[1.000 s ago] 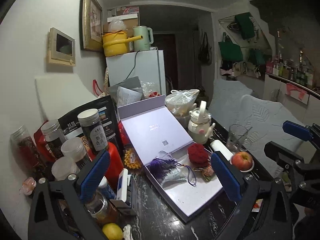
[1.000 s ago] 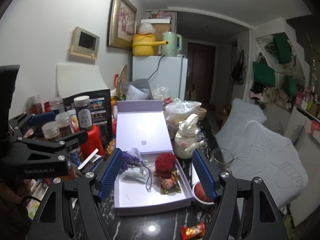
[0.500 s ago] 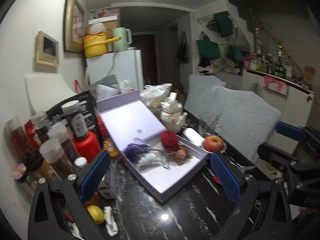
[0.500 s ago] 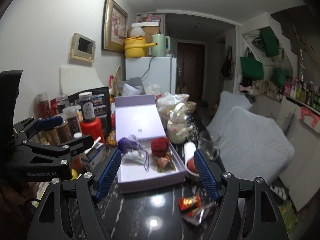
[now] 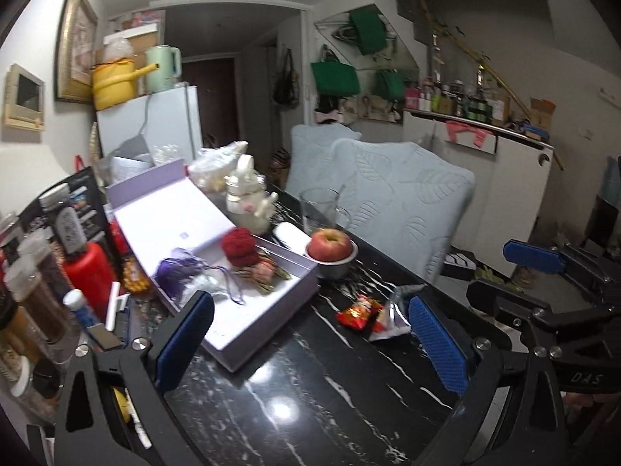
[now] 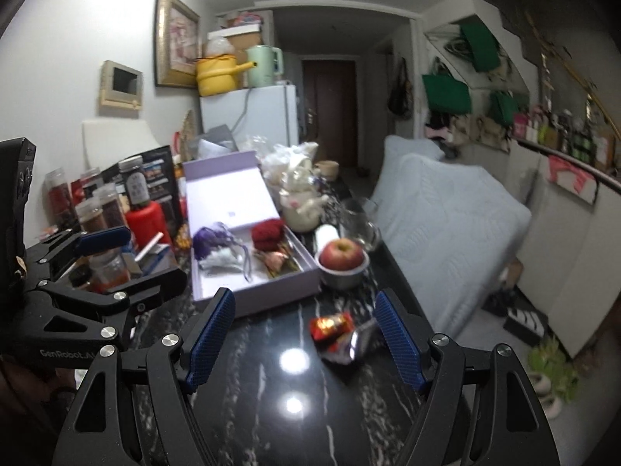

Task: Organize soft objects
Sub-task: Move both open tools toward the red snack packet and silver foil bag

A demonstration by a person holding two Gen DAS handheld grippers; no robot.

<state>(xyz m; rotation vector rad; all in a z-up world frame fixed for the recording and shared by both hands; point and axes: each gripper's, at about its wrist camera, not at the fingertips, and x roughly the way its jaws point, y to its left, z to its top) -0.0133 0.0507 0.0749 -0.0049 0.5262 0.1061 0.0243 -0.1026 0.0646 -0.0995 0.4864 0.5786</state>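
On glossy black marble [image 6: 295, 419] | fuzzy red yarn ball [image 5: 240, 247] in lilac box [image 5: 268, 310] | both tools agape, empty: left tool [image 5: 310, 345], right tool [image 6: 302, 341]

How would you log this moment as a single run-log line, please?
left gripper: open, holding nothing | right gripper: open, holding nothing | lilac box: open, soft items inside | snack packets: on table

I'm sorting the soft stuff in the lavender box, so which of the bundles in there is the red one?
The red knitted bundle, at the far right of the lavender box, beside the open lid. The purple tasselled pouch lies to its left; a dried-flower sachet sits just in front.
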